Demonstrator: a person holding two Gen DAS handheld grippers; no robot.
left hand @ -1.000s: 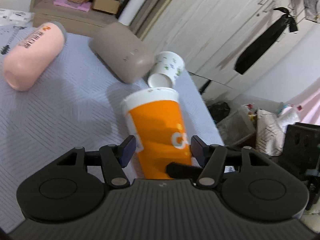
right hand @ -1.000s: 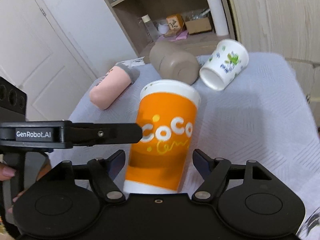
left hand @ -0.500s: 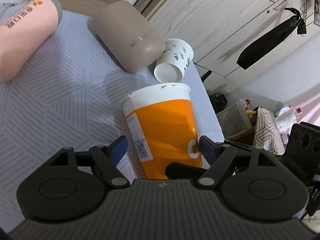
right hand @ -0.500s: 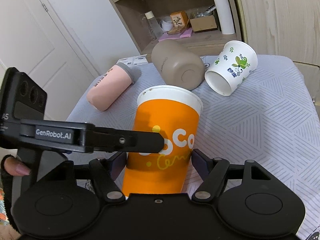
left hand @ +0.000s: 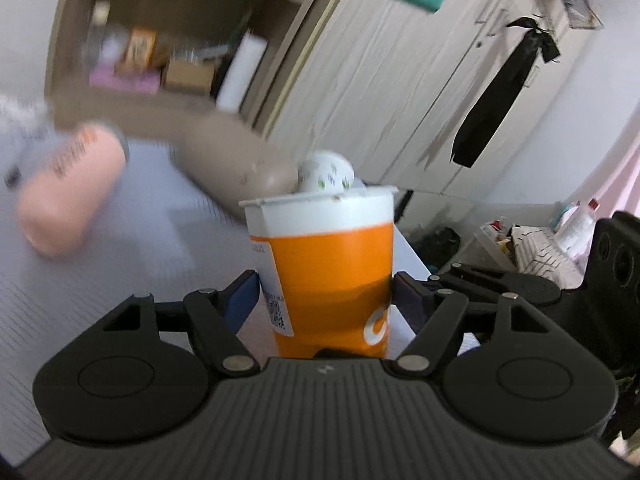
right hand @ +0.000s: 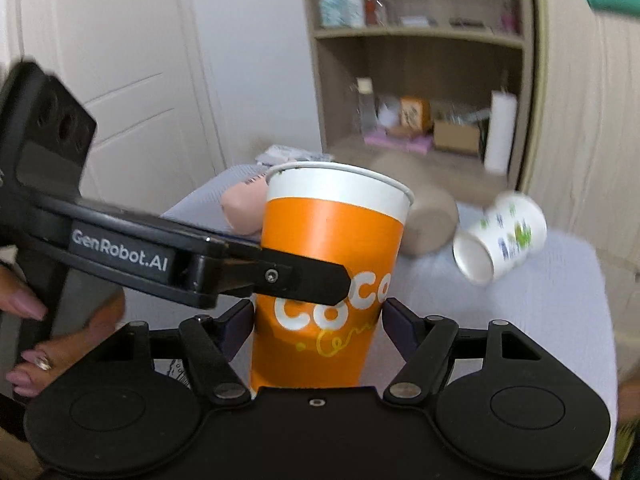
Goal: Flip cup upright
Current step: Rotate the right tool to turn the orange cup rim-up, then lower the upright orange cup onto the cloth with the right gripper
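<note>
From left to right, we saw a pink tumbler [left hand: 68, 196] lying near the counter's [left hand: 100, 272] left edge, a taupe tumbler [left hand: 236, 164] on its side farther back, and a floral paper cup [right hand: 500, 240] tipped over toward the right edge. The orange Coco cup [left hand: 324, 272] stood between the pads of our left gripper [left hand: 324, 300], long axis nearly vertical, rim up. That gripper was clenched on the cup, one finger [right hand: 296, 276] pressed across its wall. Our right gripper [right hand: 318, 326] bracketed the cup too, seemingly slack, pads barely apart from it. The cup's base was hidden, so we could not tell whether it touched the counter; the background was blurred.
</note>
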